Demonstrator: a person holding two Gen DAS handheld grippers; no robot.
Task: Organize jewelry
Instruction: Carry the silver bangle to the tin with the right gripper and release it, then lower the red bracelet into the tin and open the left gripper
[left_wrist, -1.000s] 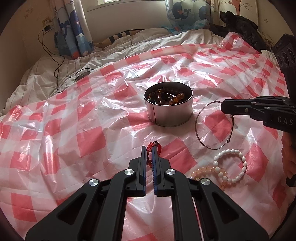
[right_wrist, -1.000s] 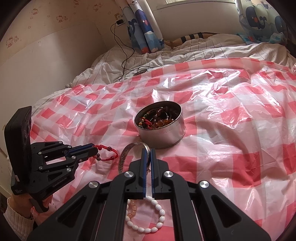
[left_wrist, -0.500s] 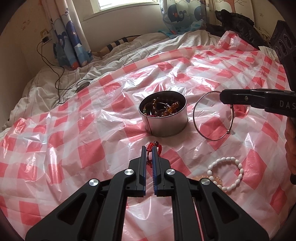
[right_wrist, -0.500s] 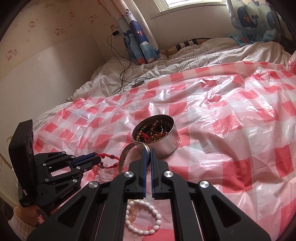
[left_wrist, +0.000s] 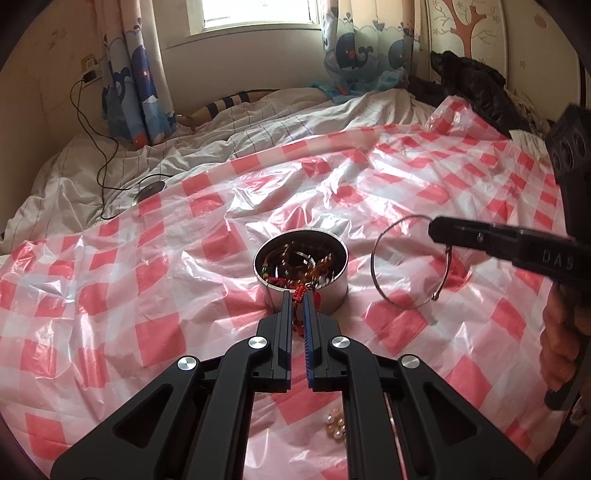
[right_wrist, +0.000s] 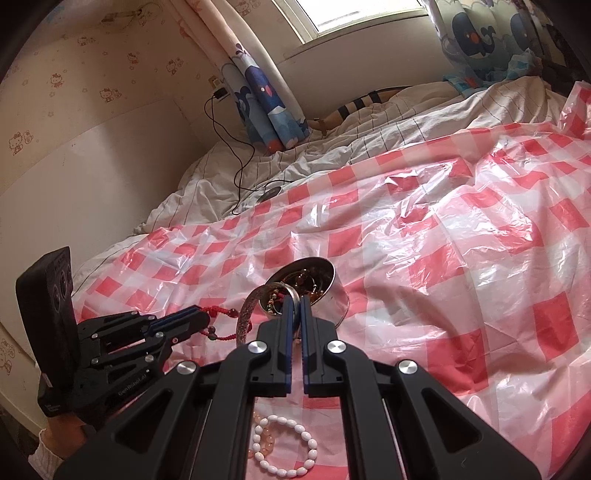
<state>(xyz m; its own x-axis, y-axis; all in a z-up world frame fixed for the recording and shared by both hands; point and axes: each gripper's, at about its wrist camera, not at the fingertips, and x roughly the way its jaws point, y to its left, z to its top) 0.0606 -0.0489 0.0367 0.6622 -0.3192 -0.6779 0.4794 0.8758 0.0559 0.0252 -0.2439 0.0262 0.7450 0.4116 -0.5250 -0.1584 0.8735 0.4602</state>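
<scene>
So the left gripper is clamped tight on a red cord bracelet, and the metal tin sits right off its tips, just ahead and below, so that one looks closer to a drop. The right gripper is pinched shut on a thin silver bangle, which hangs as a hoop just beside the tin, on its right. White bead bracelet lies on the bed, back under the right gripper.
</scene>
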